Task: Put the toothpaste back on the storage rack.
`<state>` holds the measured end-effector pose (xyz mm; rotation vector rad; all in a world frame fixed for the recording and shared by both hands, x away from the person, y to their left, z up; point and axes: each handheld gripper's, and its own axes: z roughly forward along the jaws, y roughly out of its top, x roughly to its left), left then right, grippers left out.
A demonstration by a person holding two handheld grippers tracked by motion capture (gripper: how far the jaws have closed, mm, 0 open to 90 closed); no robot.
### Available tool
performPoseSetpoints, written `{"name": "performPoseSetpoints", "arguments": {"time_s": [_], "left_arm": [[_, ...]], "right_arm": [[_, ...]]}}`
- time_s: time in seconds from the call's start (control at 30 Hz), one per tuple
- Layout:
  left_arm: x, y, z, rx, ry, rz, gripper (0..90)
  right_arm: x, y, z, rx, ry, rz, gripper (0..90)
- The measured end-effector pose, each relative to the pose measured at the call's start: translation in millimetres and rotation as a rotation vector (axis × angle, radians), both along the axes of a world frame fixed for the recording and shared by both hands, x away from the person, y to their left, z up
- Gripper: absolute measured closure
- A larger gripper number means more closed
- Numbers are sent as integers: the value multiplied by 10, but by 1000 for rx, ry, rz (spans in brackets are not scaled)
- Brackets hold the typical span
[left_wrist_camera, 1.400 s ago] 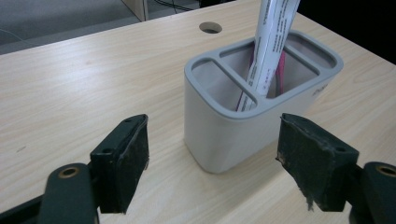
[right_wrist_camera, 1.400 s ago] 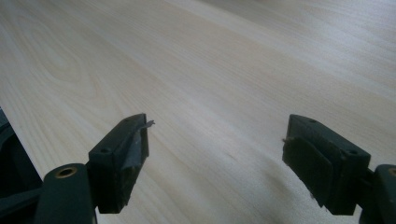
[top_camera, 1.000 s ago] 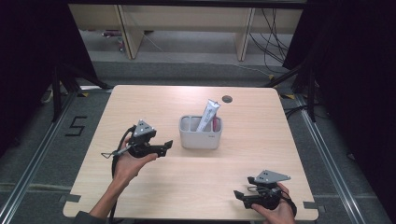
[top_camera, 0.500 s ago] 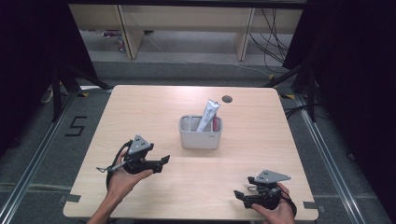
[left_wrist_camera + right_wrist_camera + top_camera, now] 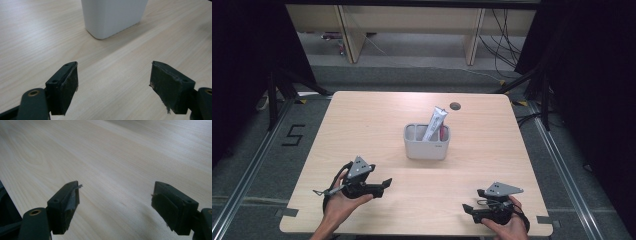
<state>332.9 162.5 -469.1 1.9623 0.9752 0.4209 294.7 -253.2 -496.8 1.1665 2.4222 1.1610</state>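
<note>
both tools, left tool & right tool, jaws apart, empty, near grey holder w/ tube.

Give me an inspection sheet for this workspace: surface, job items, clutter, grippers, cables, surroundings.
Surface: light wooden table, with a round cable hole near the far edge.
Job's things: white holder at mid-table, divided into compartments; a silver tube stands tilted in it, with something red beside it, too small to identify.
Clutter: nothing seen.
Grippers: left gripper open, near the front-left edge, aimed at the holder; right gripper open, at the front-right edge; both empty.
Cables: a cable trails from the left gripper; more cables lie on the floor beyond the table.
Surroundings: dark curtains at both sides, pale shelving behind, a floor marking "5" at left.
</note>
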Motion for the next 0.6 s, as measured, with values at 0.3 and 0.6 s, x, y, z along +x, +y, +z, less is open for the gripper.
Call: {"name": "performPoseSetpoints", "arguments": {"time_s": [0.3, 0.6], "left_arm": [[-175, 49, -123, 26, 12, -36, 218], [-345, 70, -175, 54, -10, -41, 217]], "right_arm": [[0, -4, 6, -11, -13, 4, 228], [5, -2, 2, -5, -3, 17, 228]]}}
